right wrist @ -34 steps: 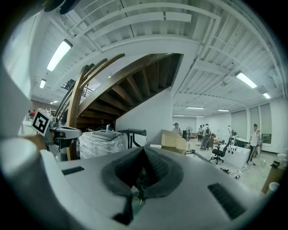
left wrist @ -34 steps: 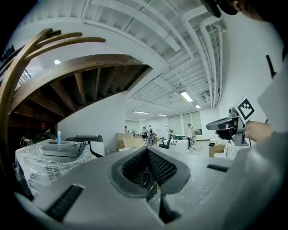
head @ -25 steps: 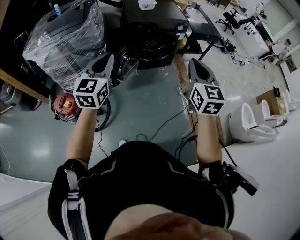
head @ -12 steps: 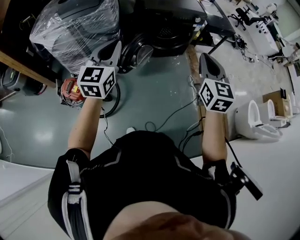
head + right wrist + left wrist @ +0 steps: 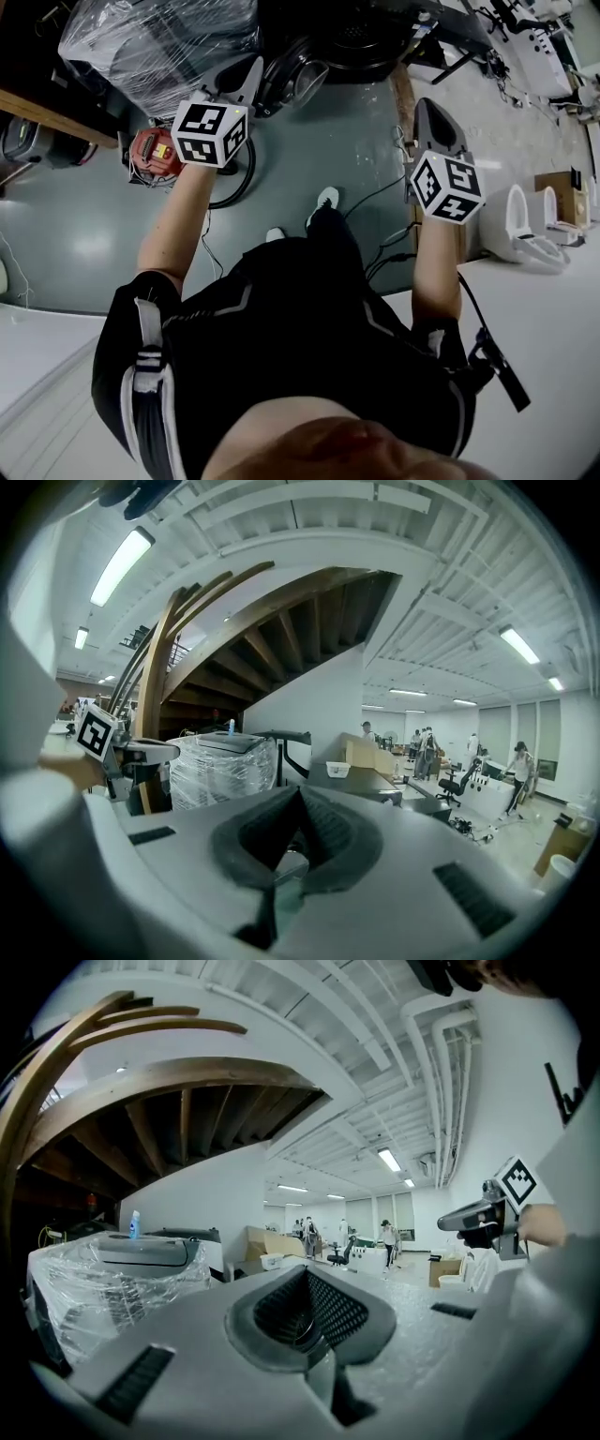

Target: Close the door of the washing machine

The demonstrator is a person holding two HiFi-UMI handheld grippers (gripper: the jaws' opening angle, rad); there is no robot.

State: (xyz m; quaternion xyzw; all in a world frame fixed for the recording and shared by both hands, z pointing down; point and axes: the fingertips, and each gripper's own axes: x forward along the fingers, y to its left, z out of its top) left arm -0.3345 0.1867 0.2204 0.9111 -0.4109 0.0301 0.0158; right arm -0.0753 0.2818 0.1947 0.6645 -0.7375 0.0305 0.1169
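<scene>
The black washing machine (image 5: 361,33) stands at the top edge of the head view. Its round door (image 5: 292,82) hangs open toward the left. My left gripper (image 5: 251,69) is shut and empty, its tip close to the door's left rim; I cannot tell if they touch. My right gripper (image 5: 427,107) is also shut and empty, held off to the right of the machine. In the left gripper view the left gripper (image 5: 314,1335) points level into the room, with the right gripper (image 5: 483,1218) at the side. In the right gripper view the right gripper (image 5: 286,855) has its jaws together.
A plastic-wrapped appliance (image 5: 159,42) stands left of the machine. A red tool (image 5: 153,155) and black cables (image 5: 375,202) lie on the green floor. A wooden plank (image 5: 405,94) runs by the right gripper. White toilets (image 5: 530,234) sit at the right. My shoe (image 5: 324,201) is forward.
Both grippers moved forward toward the washing machine and a little lower. The machine and wrapped appliance slid up the head view. A shoe has stepped into view.
</scene>
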